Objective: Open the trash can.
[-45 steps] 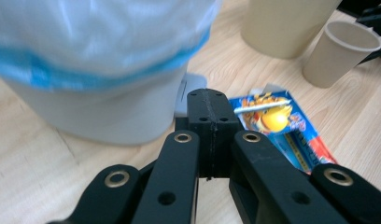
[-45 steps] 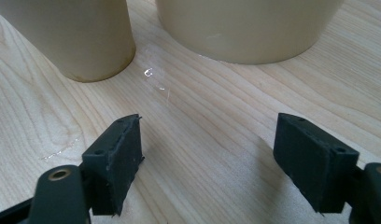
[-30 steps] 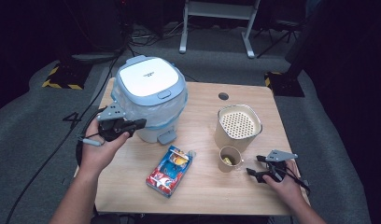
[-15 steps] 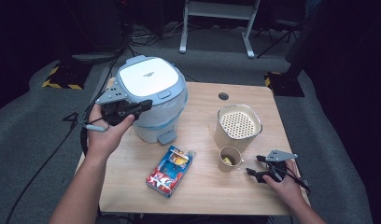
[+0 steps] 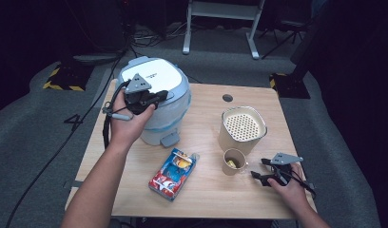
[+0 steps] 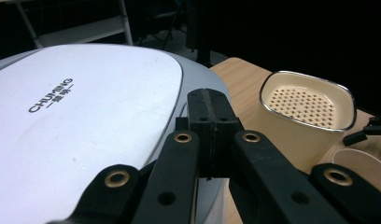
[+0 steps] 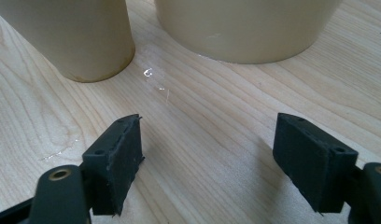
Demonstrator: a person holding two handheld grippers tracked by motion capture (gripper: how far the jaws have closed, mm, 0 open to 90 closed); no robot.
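Note:
A white and pale-blue rice cooker [image 5: 156, 97] stands at the table's far left, its lid [image 6: 86, 116] down. My left gripper [image 5: 162, 96] hovers just over the lid's front right part, shut with nothing in it; its jaws [image 6: 212, 116] meet above the lid's edge. A cream container with a perforated insert [image 5: 243, 127] stands right of centre, and a paper cup [image 5: 234, 161] with something yellow inside is in front of it. My right gripper [image 5: 258, 170] rests low on the table right of the cup. It stands open and empty [image 7: 209, 154], facing the cup [image 7: 72, 32] and container [image 7: 244, 23].
A red and blue snack packet [image 5: 173, 173] lies flat near the wooden table's [image 5: 206, 197] front, left of centre. A round cable hole [image 5: 227, 98] is at the far middle. Dark floor, cables and a metal frame lie beyond the table.
My left hand has risen and moved right, from beside the cooker's front left to above its lid. The right hand has stayed put.

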